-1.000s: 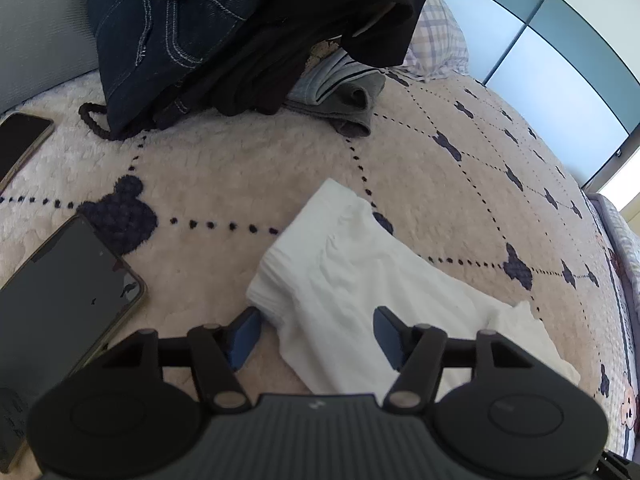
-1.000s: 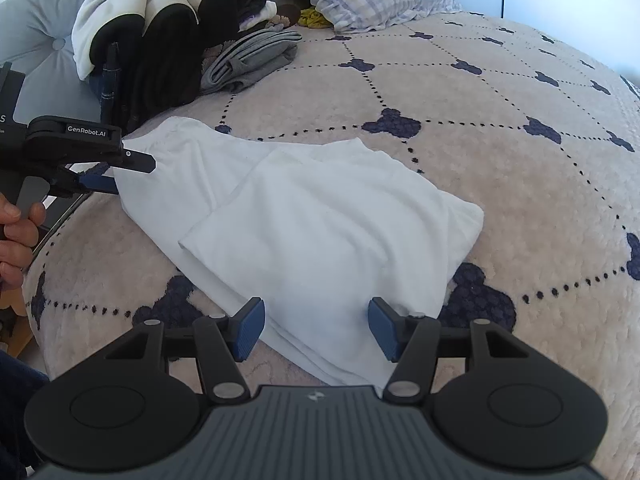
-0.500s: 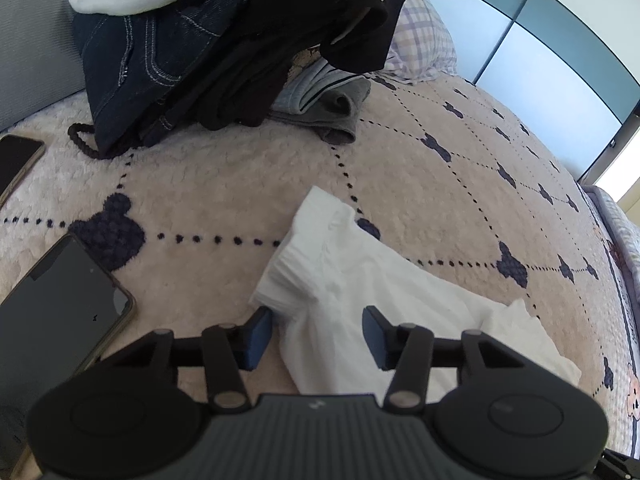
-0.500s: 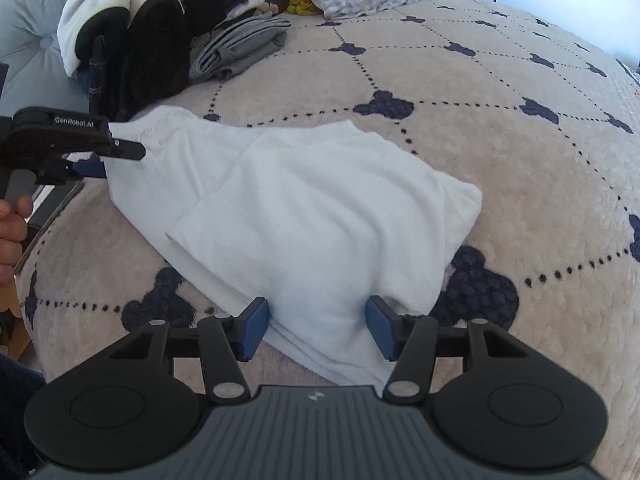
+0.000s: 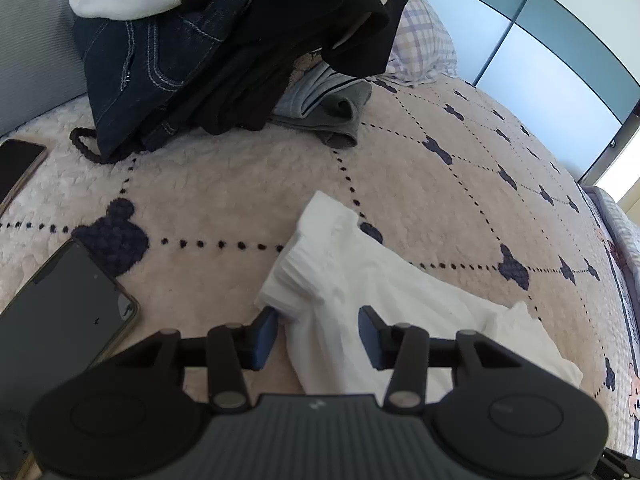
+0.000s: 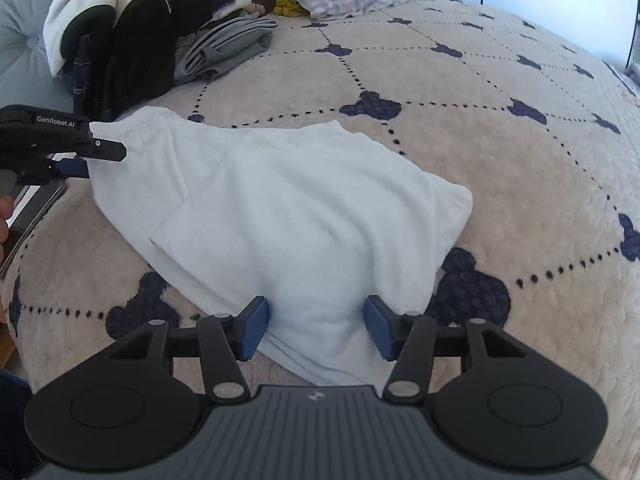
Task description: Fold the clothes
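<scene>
The white garment is spread on the bedspread. Its near edge is straddled by the right gripper, pads apart. One corner is bracketed by the left gripper, jaws closing. Farther back, a clothes pile is heaped.

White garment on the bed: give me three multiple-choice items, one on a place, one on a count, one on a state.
1. Where does the white garment lie?
A. on the pile of dark clothes
B. spread on the beige bedspread
C. on the plaid pillow

2. How many phones show in the left wrist view?
A. none
B. two
C. four

3. What lies between the right gripper pads?
A. a phone
B. nothing
C. the garment's near edge

Key: 1 B, bedspread shows all round it. 2 B, one beside the left gripper, another at the left edge. 3 C, white cloth fills the gap.
</scene>
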Demonstrator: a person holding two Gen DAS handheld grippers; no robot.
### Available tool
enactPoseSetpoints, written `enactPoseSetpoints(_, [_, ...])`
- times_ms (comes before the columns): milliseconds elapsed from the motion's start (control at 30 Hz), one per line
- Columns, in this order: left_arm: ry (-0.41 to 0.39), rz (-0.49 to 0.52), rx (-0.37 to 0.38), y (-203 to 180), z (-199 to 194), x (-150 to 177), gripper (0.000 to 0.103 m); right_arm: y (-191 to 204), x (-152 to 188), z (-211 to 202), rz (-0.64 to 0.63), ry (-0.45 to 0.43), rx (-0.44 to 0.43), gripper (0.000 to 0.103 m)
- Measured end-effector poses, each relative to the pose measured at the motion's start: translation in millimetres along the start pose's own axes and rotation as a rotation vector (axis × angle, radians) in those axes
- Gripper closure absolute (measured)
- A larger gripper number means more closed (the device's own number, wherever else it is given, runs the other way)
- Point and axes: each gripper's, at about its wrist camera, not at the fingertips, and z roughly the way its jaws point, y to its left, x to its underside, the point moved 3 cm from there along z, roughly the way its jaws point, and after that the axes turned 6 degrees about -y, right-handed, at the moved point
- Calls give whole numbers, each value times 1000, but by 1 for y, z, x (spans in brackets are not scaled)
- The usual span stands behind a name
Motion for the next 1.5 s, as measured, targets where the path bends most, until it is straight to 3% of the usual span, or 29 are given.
enactPoseSetpoints(67, [-12, 1, -3, 1, -2, -3, 69, 1, -1, -4, 5, 7, -9, 46])
enactPoseSetpoints(433, [-49, 11, 64, -8, -15, -8, 85, -26, -10, -36, 103, -96, 4, 46])
enactPoseSetpoints(533, [-90, 6, 86, -13, -25, -10, 89, -28, -12, -40, 109, -112, 4, 46])
enactPoseSetpoints(667, [-158, 62, 217, -42, -47, -11, 89, -35, -17, -47, 144, -145, -4, 46])
enactPoseSetpoints(767, [-188, 206, 355, -87, -61, 5, 89, -49, -19, -52, 245, -177, -34, 46])
enactPoseSetpoints(833, [-179, 332, 420, -122, -67, 25, 87, -66, -17, -52, 394, -188, -82, 46])
enactPoseSetpoints(933, [-107, 451, 551, -163, -72, 55, 72, -94, -5, -45, 609, -172, -114, 46])
enactPoseSetpoints(1033, [-62, 488, 716, -178, -86, 69, 54, -106, 3, -41, 683, -160, -106, 45])
enactPoseSetpoints(1067, [-66, 483, 734, -177, -89, 68, 48, -108, 5, -40, 699, -157, -106, 45])
enactPoseSetpoints(1133, [-86, 454, 724, -168, -91, 60, 44, -107, 5, -40, 703, -161, -133, 45])
enactPoseSetpoints(1300, [-83, 301, 558, -126, -60, 26, 44, -92, -5, -43, 598, -201, -144, 45])
enactPoseSetpoints(1500, [47, 121, 487, -99, -27, 23, 44, -61, -20, -25, 463, -212, -208, 46])
